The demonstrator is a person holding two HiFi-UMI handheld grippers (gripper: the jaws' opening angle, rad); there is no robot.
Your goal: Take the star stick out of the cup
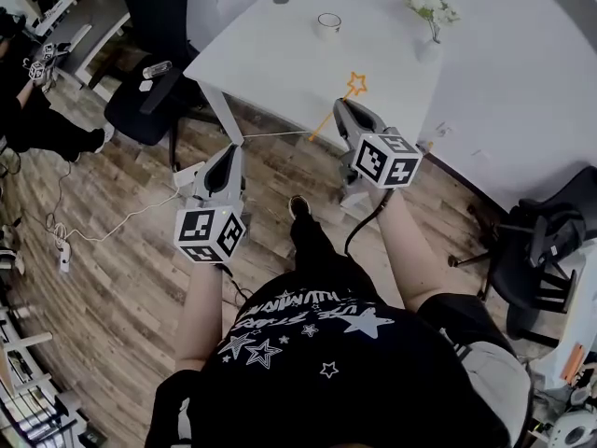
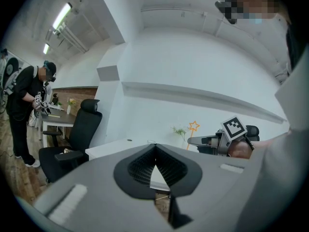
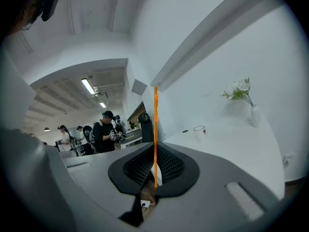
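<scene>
The star stick (image 1: 354,86) is thin and orange with an outlined star at its end. My right gripper (image 1: 340,111) is shut on its shaft and holds it in the air near the front edge of the white table (image 1: 280,54). In the right gripper view the stick (image 3: 155,124) runs straight up between the jaws of the right gripper (image 3: 155,153). The white cup (image 1: 327,24) stands apart at the back of the table, seen also as the cup (image 3: 199,132). My left gripper (image 1: 230,149) is shut on nothing over the floor; the left gripper (image 2: 154,151) faces the star (image 2: 193,126).
A vase of white flowers (image 1: 431,17) stands at the table's back right. A black office chair (image 1: 149,91) is left of the table, another chair (image 1: 536,241) at the right. Cables (image 1: 93,222) lie on the wood floor. A person (image 3: 102,134) stands at a far desk.
</scene>
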